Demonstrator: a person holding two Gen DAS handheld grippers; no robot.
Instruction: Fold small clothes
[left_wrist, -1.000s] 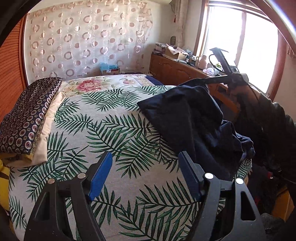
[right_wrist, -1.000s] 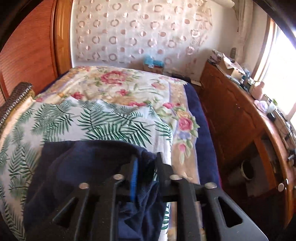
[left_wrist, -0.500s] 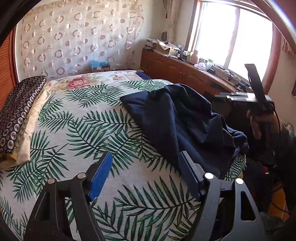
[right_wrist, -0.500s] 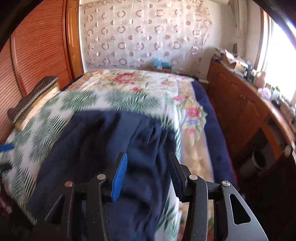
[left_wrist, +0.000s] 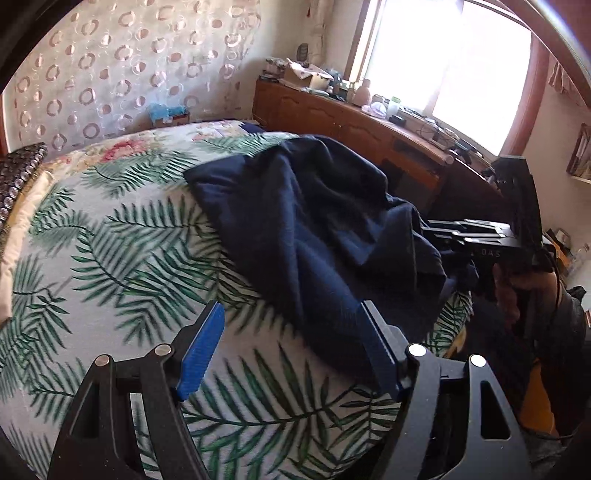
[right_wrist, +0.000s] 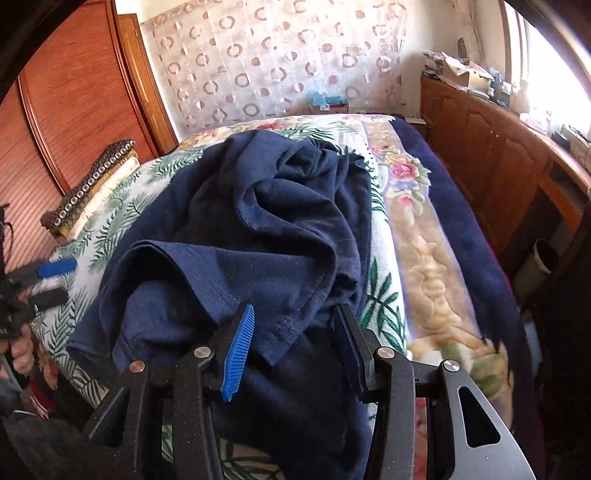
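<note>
The navy garment lay crumpled on the bedspread, its hem just ahead of the right gripper — jaws spread, apparently pinching nothing. The left gripper gaped beside its edge. Grabbing bunched layers could fold it crooked — or drag it off the bed.

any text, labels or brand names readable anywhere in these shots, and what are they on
"DAS": pale letters on the black body of the right tongs, seen from the left wrist view; the marking may be cut off, so possibly part of a longer word.
Boxes and packets on the wooden sideboard: any print is too small and blurred to read.
Navy garment: no label or print visible.
</note>
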